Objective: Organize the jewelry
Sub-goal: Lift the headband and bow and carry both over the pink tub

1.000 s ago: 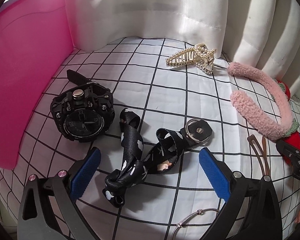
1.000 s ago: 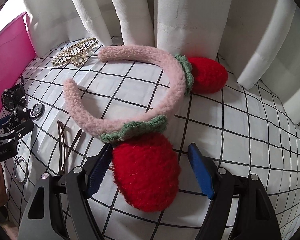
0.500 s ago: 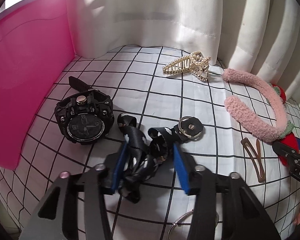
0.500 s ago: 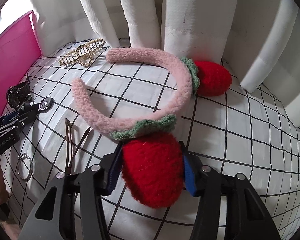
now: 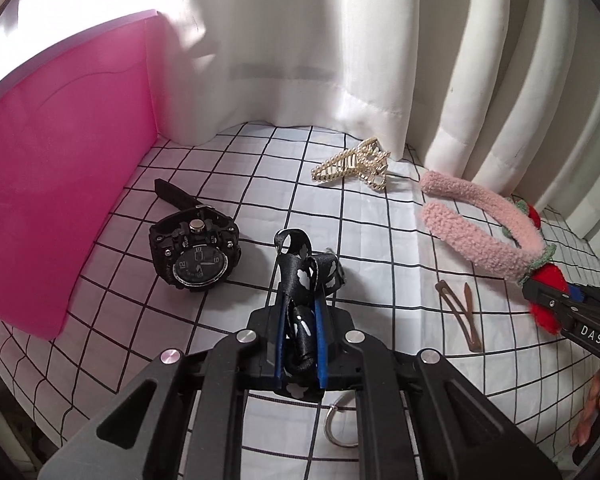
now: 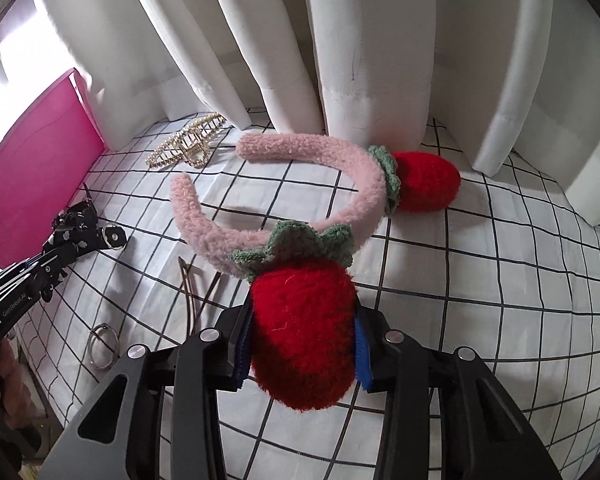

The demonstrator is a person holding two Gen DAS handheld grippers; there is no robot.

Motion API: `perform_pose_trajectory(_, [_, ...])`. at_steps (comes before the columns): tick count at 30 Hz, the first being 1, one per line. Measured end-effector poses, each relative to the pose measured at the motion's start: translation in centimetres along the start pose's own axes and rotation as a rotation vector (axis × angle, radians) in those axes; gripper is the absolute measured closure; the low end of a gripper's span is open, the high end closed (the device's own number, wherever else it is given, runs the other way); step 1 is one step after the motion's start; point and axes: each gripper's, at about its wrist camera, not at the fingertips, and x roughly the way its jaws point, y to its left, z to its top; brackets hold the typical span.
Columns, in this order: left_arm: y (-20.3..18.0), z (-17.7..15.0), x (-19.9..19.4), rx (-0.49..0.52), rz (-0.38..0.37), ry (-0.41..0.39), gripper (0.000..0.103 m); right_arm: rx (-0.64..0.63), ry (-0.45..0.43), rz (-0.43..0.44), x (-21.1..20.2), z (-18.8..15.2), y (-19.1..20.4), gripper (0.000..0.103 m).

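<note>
While nothing is sorted yet, the strap (image 5: 300, 280) is pinched by the left gripper (image 5: 298, 344), the headband (image 6: 300, 184) strawberry by the right gripper (image 6: 302, 344); watch (image 5: 194, 250) and clips untouched.

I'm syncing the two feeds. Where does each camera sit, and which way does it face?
Left wrist: behind the left gripper, facing its shut fingers on the strap, the watch and curtain beyond; a hand at right.
Right wrist: behind the right gripper, facing its fingers shut on the headband strawberry; a hand at left.
Shared: claw clip, hairpin, ring, pink box; each shows the other gripper.
</note>
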Motion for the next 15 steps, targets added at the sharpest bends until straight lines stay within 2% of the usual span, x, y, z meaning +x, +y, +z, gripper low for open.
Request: perform_pose_trajectory(15, [0.7,3.5,-7.5,0.007,-0.069,-0.102,0.091,-0.01,-0.106,0.046,-8.0,1.9,3.8,0.066])
